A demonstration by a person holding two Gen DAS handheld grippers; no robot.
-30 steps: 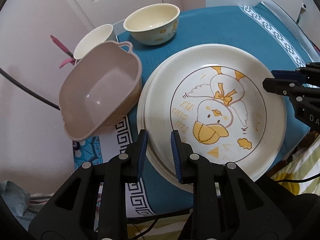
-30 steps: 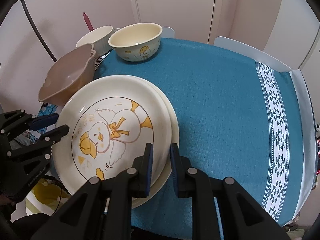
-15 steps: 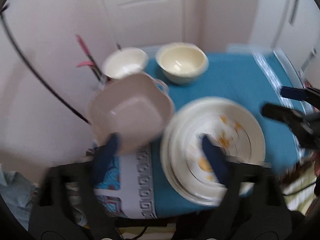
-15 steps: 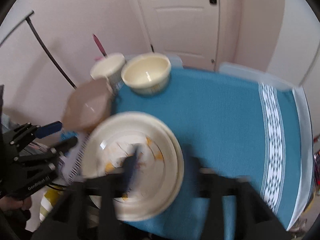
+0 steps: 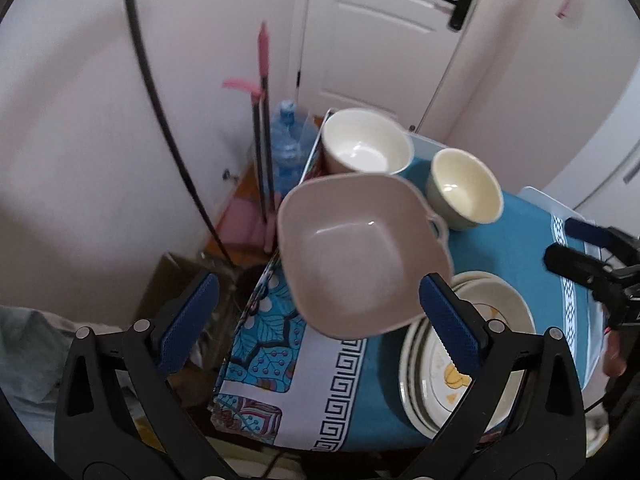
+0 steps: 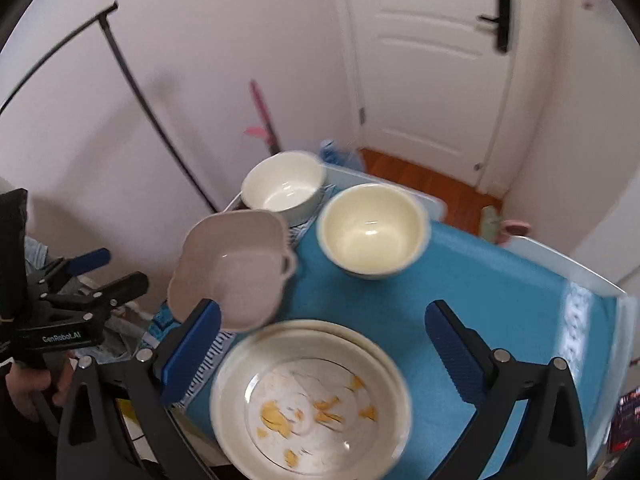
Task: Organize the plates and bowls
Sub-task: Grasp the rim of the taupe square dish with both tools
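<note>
Only the left wrist view shows the water bottle [image 5: 285, 148] on the floor beside the tabletop [image 5: 516, 248]; the right wrist view shows the stacked plates [image 6: 310, 396] whole, near its front edge. The white bowl [image 6: 282, 186], cream bowl [image 6: 372, 232] and taupe square bowl [image 5: 362, 254] sit upright, empty. The left hand-held gripper [image 5: 318, 328] and right hand-held gripper [image 6: 320, 354] have just been opening and now gape wide, with nothing between their jaws.
</note>
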